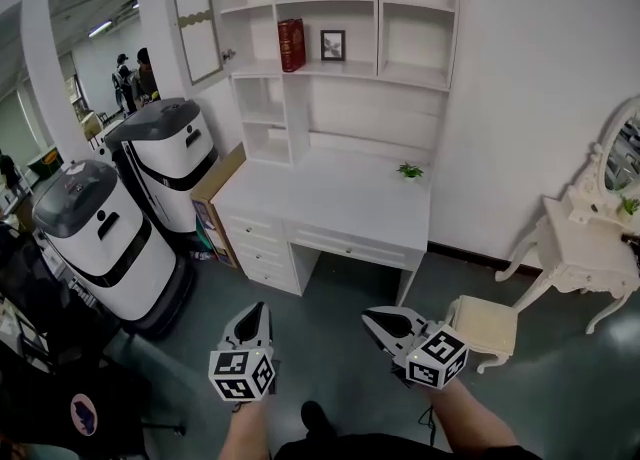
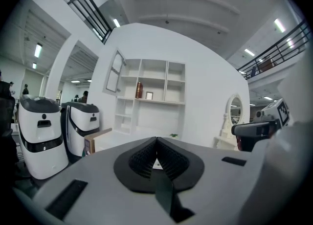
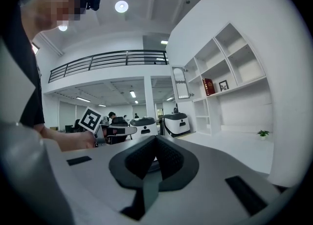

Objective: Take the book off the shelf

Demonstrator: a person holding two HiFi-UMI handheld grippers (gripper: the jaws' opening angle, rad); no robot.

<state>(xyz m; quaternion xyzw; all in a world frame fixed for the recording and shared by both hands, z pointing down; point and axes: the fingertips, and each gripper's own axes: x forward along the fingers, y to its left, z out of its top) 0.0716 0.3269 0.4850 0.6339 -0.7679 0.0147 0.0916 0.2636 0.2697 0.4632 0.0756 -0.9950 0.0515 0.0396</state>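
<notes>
The white wooden desk with a tall open-shelved hutch [image 1: 330, 203] stands against the wall, well apart from the person, who faces it across bare grey floor. Two white-and-grey rounded machines [image 1: 105, 238] flank its left side. A white carved dressing table with an oval mirror [image 1: 590, 248] and a cream square stool [image 1: 487, 323] sit off to the right.

Low in the head view, the left gripper [image 1: 258, 316] and the right gripper [image 1: 375, 320] are both held near the body and point toward the desk. Each gripper's own view shows its ribbed black jaws pressed together at the tip with nothing between them.

The dark red hardback book [image 1: 291, 45] stands upright on the hutch's middle shelf, at the left end of its compartment beside the divider. A small black-framed picture [image 1: 332, 44] stands just to its right, not touching it. A small green potted plant [image 1: 410, 170] sits on the desktop below, further right.

I judge the task to be at its very start: this is the approach, with no reach made yet. The next move calls for closing in on the desk, raising one gripper to shelf height and parting its jaws. They should straddle the book's spine, clear of the picture frame, so the book can be drawn straight out.
</notes>
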